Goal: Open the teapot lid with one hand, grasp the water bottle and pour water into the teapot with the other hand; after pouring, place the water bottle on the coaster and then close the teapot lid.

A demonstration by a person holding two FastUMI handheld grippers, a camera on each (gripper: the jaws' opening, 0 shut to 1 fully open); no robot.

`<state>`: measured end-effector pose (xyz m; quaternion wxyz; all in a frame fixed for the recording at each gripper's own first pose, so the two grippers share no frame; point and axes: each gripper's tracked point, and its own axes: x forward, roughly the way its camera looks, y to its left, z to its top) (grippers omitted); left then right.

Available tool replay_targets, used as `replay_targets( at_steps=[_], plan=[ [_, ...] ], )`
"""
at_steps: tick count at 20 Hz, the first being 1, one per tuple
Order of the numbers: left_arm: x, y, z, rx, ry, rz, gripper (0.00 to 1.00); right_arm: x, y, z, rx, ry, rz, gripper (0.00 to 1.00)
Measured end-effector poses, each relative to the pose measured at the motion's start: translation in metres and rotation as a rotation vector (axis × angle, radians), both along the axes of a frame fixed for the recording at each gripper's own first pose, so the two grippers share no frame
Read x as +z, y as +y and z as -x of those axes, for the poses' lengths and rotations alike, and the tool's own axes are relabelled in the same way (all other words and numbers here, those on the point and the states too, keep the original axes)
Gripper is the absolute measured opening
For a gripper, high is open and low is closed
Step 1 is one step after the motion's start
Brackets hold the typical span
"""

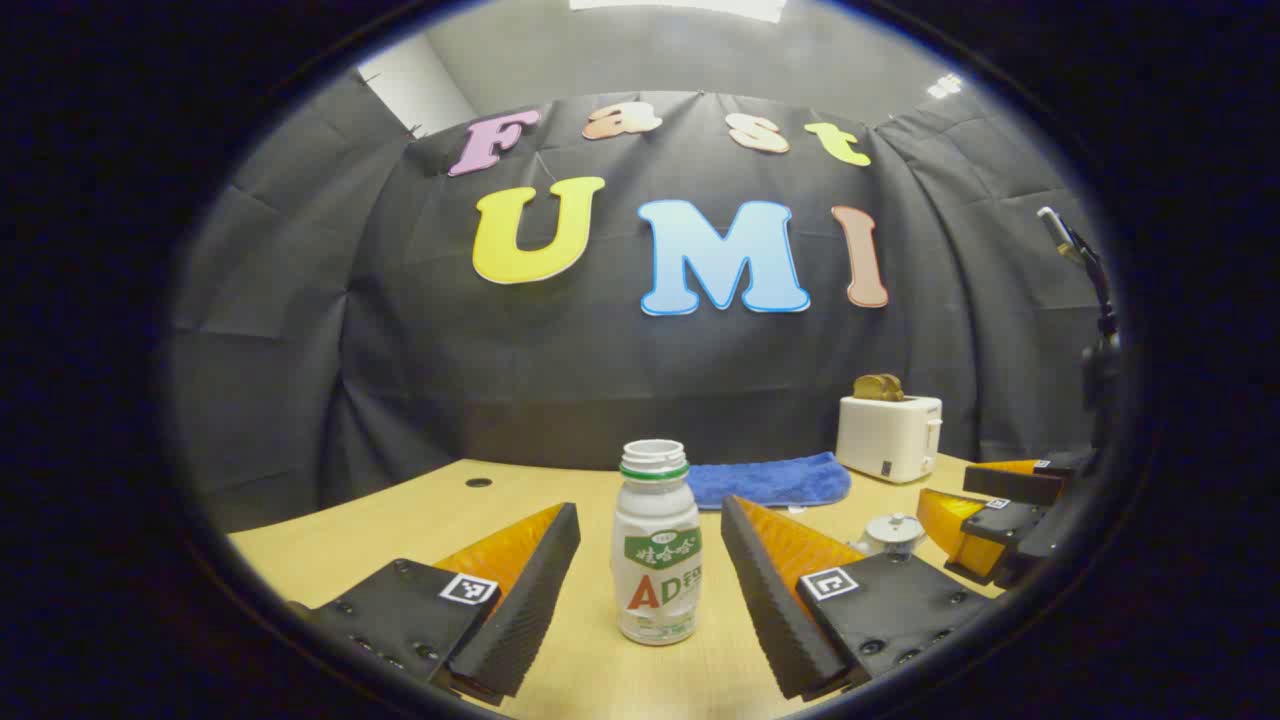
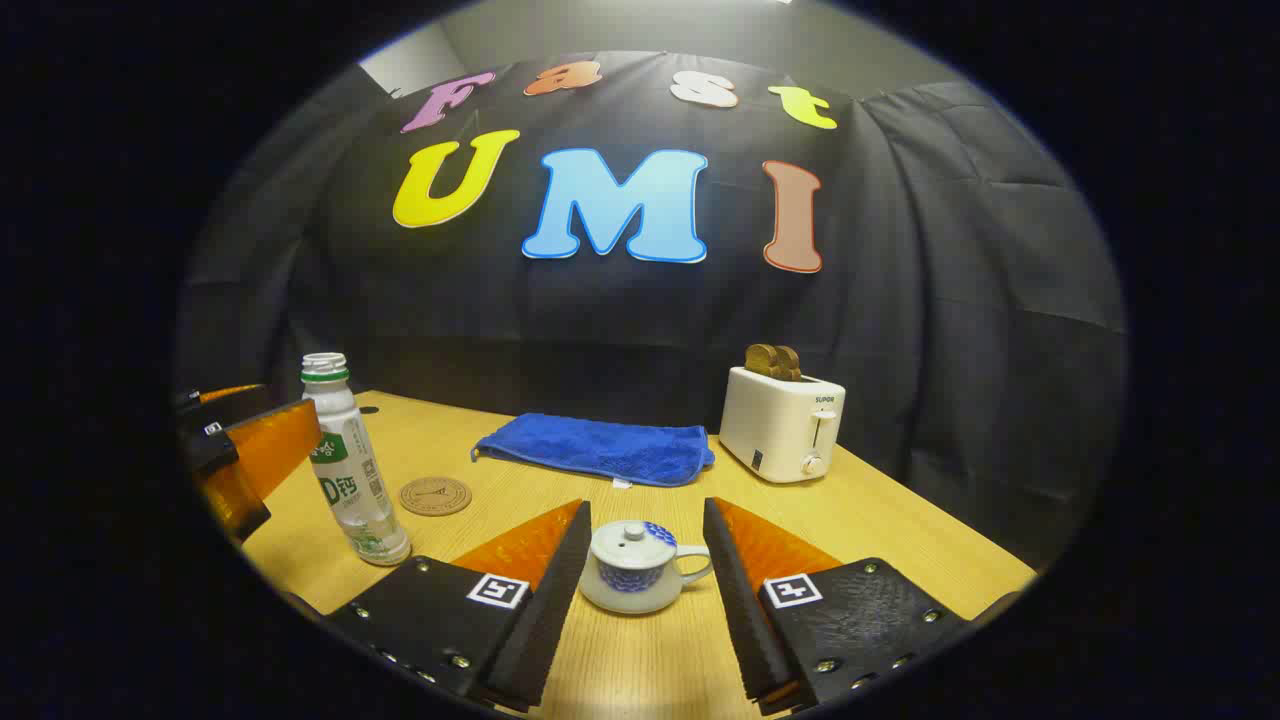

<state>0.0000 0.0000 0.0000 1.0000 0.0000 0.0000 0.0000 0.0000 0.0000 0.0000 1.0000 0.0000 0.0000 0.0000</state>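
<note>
Between the spread fingers of the right hand-held gripper [image 2: 640, 590] sits the teapot [image 2: 640, 578], lid [image 2: 634, 540] still on, handle toward the right finger; neither finger touches it, so this gripper looks lined up to take the lid; the left hand-held gripper [image 1: 648, 595] likewise stands open around the upright, uncapped water bottle [image 1: 655, 545], apart from both fingers, seemingly ready for grasping and pouring; just beyond the bottle lies the round coaster [image 2: 435, 496], its later resting place; farther back on the wooden surface [image 2: 880, 520] are a blue cloth [image 2: 600, 446] and a toaster [image 2: 782, 422] holding bread, against the booth's black cloth wall.
</note>
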Motion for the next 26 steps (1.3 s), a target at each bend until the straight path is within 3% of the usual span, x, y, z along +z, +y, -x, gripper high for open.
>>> replay_targets(
  at_steps=[1,6,8,15,16,21,24,26],
  plan=[
    [-0.001,0.003,0.000,0.007,0.001,0.002,1.00,0.001,0.002,0.001,-0.002,-0.001,0.001,0.69],
    [-0.003,0.011,-0.003,0.009,0.004,0.018,1.00,0.006,0.008,-0.001,-0.012,-0.004,0.028,0.67],
    [-0.005,0.007,-0.001,-0.005,0.006,0.031,1.00,0.003,0.009,-0.003,-0.007,0.008,0.009,0.55],
    [-0.003,-0.002,-0.001,-0.034,0.009,0.053,1.00,-0.002,0.005,-0.015,-0.003,0.042,-0.005,0.54],
    [-0.001,-0.003,-0.001,-0.036,0.006,0.052,0.94,-0.004,0.005,-0.017,-0.003,0.048,-0.007,0.54],
    [0.001,-0.007,0.002,-0.043,-0.001,0.047,0.94,-0.012,0.001,-0.039,0.002,0.089,-0.018,0.54],
    [0.001,-0.007,0.000,-0.046,-0.002,0.049,0.94,-0.024,0.003,-0.049,0.017,0.124,-0.025,0.54],
    [0.001,-0.006,0.001,-0.045,-0.001,0.048,1.00,-0.027,0.004,-0.053,0.024,0.136,-0.026,0.54]
  ],
)
